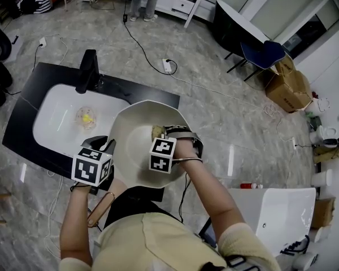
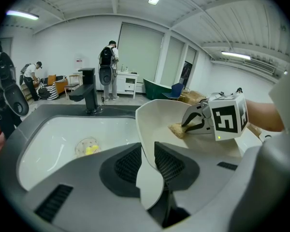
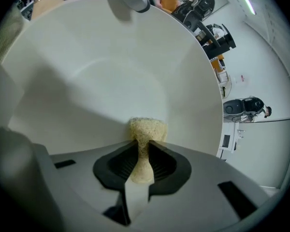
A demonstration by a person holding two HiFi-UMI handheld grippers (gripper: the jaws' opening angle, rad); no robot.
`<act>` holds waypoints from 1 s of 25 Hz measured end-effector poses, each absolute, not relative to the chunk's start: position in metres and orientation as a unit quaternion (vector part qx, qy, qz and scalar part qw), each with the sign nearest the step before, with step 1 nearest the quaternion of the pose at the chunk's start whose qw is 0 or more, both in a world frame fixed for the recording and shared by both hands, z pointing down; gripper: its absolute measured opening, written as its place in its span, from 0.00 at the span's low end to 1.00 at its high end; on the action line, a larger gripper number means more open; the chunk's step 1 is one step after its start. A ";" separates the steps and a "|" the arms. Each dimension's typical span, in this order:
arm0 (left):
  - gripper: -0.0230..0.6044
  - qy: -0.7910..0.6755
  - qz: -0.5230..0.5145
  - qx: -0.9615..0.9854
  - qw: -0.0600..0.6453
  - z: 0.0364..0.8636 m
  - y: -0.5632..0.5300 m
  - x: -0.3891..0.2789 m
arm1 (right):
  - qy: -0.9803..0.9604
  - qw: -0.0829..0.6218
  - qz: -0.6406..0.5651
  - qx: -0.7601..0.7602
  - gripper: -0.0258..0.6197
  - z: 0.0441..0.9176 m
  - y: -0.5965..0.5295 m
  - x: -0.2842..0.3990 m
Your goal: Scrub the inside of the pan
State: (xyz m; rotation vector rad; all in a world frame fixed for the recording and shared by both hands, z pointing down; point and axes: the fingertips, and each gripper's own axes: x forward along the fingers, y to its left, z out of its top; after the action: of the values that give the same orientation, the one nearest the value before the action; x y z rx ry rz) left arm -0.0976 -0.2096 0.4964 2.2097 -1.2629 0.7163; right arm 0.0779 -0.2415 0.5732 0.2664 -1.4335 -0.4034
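Observation:
A white pan (image 1: 133, 130) hangs tilted over the right end of the white sink (image 1: 56, 109). My left gripper (image 1: 104, 147) is shut on the pan's flat handle (image 2: 150, 185), which passes between its jaws (image 2: 148, 161). In my right gripper (image 1: 161, 132) is a beige sponge (image 1: 157, 131), pinched at its middle. The sponge (image 3: 146, 129) presses against the pan's inner wall (image 3: 101, 66) near the bottom. In the left gripper view the right gripper (image 2: 186, 124) reaches into the pan (image 2: 159, 115) with the sponge (image 2: 176, 129) at its tip.
A black faucet (image 1: 88, 70) stands on the black counter (image 1: 22, 123) behind the sink. A drain strainer with something yellow (image 1: 86, 117) lies in the basin. A power strip and cables (image 1: 166, 66) lie on the floor beyond. People stand far off (image 2: 108, 66).

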 end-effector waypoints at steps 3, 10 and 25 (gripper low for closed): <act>0.18 -0.464 0.262 0.810 0.247 0.497 -0.211 -0.098 | -0.657 0.718 -0.190 0.130 0.16 0.574 -0.246 0.070; 0.18 -0.466 0.259 0.809 0.248 0.495 -0.210 -0.098 | -0.682 0.690 -0.194 0.147 0.16 0.572 -0.247 0.054; 0.18 -0.469 0.257 0.808 0.248 0.496 -0.210 -0.098 | -0.728 0.650 -0.195 0.097 0.16 0.571 -0.208 0.018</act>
State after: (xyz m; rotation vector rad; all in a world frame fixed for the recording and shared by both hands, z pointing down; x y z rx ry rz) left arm -0.0977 -0.2104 0.4958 2.2026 -1.2782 0.7013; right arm 0.0177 -0.2076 0.5706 0.2196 -1.6545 -0.4436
